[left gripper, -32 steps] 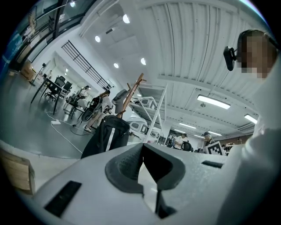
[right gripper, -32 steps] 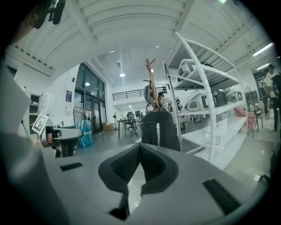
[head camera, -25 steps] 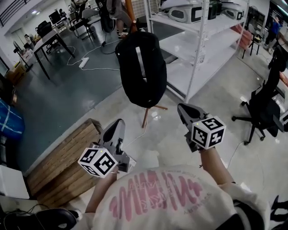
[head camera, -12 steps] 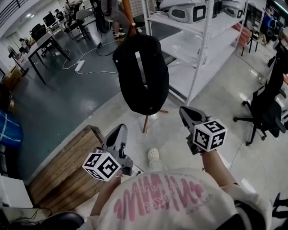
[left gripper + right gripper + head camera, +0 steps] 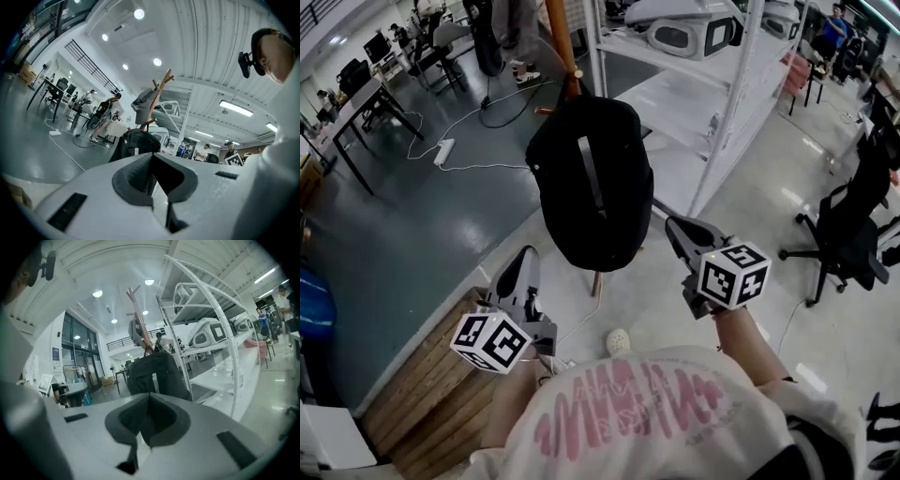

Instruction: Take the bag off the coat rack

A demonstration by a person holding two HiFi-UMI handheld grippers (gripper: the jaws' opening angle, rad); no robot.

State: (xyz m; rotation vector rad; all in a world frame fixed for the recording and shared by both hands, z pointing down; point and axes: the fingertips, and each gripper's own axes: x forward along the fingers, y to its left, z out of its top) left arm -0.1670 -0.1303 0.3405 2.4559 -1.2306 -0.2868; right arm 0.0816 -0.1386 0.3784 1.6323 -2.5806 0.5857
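L gripper (image 5: 525,255) & R gripper (image 5: 671,225) were closed, empty, short of the bag (image 5: 591,178) on coat rack (image 5: 560,37); jaws needed parting b4 reaching its top.

The bag (image 5: 591,183) is black with a grey stripe; the coat rack (image 5: 559,37) is brown wood. The left gripper (image 5: 523,258) and right gripper (image 5: 675,228) are grey, each with a cube (image 5: 490,340) patterned in black-and-white squares. The shirt (image 5: 628,412) is white with pink print, and the shelf (image 5: 727,103) is white.
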